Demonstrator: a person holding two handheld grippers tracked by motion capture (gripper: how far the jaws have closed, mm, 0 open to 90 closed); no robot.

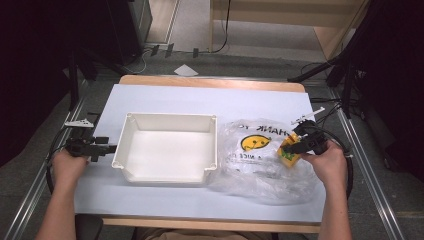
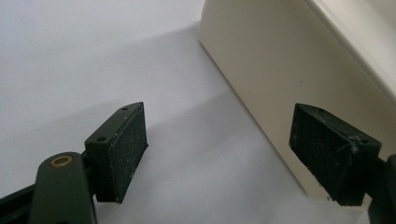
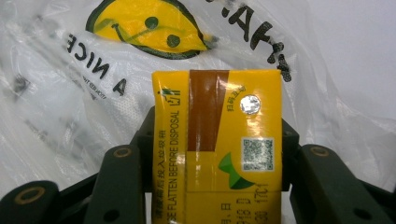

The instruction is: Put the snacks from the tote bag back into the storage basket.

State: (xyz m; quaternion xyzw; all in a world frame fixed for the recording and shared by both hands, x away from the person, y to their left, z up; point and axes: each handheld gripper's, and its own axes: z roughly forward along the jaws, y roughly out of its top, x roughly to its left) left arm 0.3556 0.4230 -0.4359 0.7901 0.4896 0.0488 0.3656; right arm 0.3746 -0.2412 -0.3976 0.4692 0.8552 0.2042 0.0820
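— Where was the carton (image 3: 217,144)?

— Between the jaws of the right gripper (image 1: 298,146), long axis running straight out from them, over the bag (image 1: 260,165). They were about half closed, pads against its two sides.

— And the tray (image 1: 131,150)?

— Off to that gripper's left, past the bag. The left gripper (image 2: 233,154) sat at the tray's outer wall, jaws wide, holding nothing.

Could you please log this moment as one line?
right gripper: shut on yellow carton, over plastic bag | left gripper: open beside white tray
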